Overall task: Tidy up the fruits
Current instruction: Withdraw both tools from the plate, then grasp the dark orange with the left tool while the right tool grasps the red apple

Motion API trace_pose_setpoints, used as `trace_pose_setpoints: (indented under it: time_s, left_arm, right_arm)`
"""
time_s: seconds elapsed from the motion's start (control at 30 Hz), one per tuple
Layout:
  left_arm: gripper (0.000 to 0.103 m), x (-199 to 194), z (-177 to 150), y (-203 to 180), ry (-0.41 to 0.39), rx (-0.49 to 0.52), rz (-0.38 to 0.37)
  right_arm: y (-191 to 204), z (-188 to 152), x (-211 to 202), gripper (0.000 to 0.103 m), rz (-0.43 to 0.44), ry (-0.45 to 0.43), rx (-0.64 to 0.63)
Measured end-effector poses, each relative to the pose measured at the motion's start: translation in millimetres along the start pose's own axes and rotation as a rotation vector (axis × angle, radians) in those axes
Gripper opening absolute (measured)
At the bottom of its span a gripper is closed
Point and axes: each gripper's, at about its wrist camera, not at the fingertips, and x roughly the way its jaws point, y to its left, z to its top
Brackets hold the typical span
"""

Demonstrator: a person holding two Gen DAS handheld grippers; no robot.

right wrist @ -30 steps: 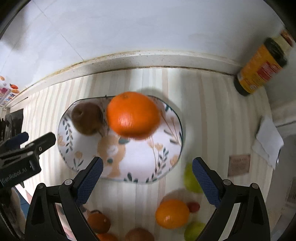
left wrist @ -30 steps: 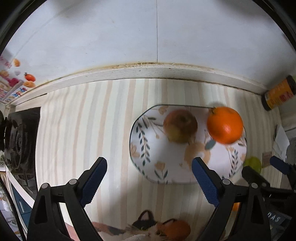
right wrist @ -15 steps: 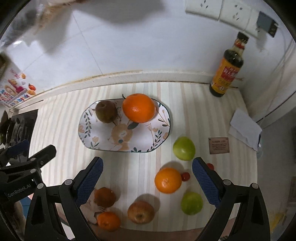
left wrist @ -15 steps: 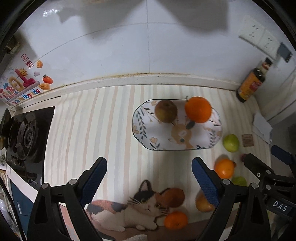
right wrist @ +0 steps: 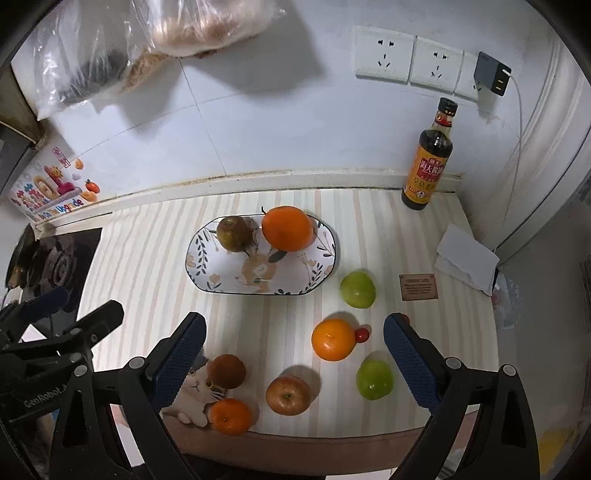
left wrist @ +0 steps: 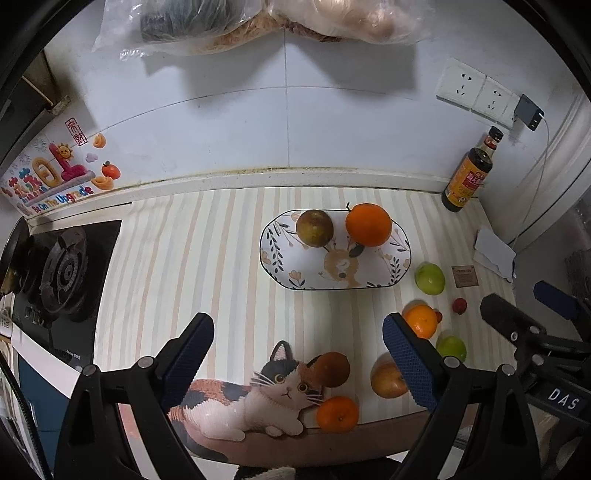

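Observation:
An oval patterned plate (left wrist: 295,269) (right wrist: 207,269) on the striped mat holds a brown pear (left wrist: 314,228) (right wrist: 233,233) and a large orange (left wrist: 368,224) (right wrist: 287,228). Loose on the mat nearer me lie a green fruit (right wrist: 357,288), an orange (right wrist: 333,339), a second green fruit (right wrist: 373,380), a red apple (right wrist: 288,395), a brown fruit (right wrist: 228,371), a small orange (right wrist: 231,415) and a tiny red tomato (right wrist: 362,334). My left gripper (left wrist: 297,349) and right gripper (right wrist: 293,350) both hang high above the mat, open and empty.
A soy sauce bottle (right wrist: 430,162) stands against the back wall at the right, with folded paper (right wrist: 465,258) and a small card (right wrist: 419,287) nearby. A gas stove (left wrist: 62,273) sits at the left. Plastic bags (left wrist: 258,22) hang on the wall above.
Both grippers have risen and pulled back from the plate, so the view widened to take in the loose fruit, the bottle and the wall. The large orange now rests on the plate.

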Motion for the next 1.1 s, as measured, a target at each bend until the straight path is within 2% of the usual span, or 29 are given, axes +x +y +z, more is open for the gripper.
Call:
trace_pose_setpoints:
  time_s: [0.17,0.33,0.4,0.47,0.63,0.8,0.87,1.0,1.1]
  left_arm:
    - [0.094,0,-7,-2,0.008,-0.003,-0.005]
    - [0.094,8,-10,-4,0.023,-0.009,-0.011]
    - [0.101,17,-10,-5,0.039,-0.003,0.004]
    - [0.102,32,-13,-5,0.063,0.003,0.013]
    - [0.102,81,-28,-2,0.173,0.0,0.035]
    - [0.102,129,-45,-8,0.299,0.016,0.052]
    - [0.102,146,-50,-11,0.354,0.022,0.047]
    - [0.102,175,-55,-20,0.431,0.031,0.015]
    - [0.102,192,-60,-28,0.483,0.025,-0.035]
  right_arm:
    - [-2,-4,-10,0.099,0.02,-0.018,0.016]
    - [-2,-9,-4,0.099,0.049,0.001,0.03]
    - [-5,-14,6,0.099,0.06,0.023,0.039]
    - [-10,-20,19,0.099,0.064,0.055,0.053]
    - [-26,-49,82,0.099,0.076,0.212,0.09]
    - [-42,-96,160,0.099,0.17,0.422,0.192]
    - [-44,-110,178,0.095,0.183,0.46,0.204]
    - [-36,-128,202,0.07,0.226,0.515,0.188]
    - [-31,-129,201,0.069,0.215,0.49,0.151]
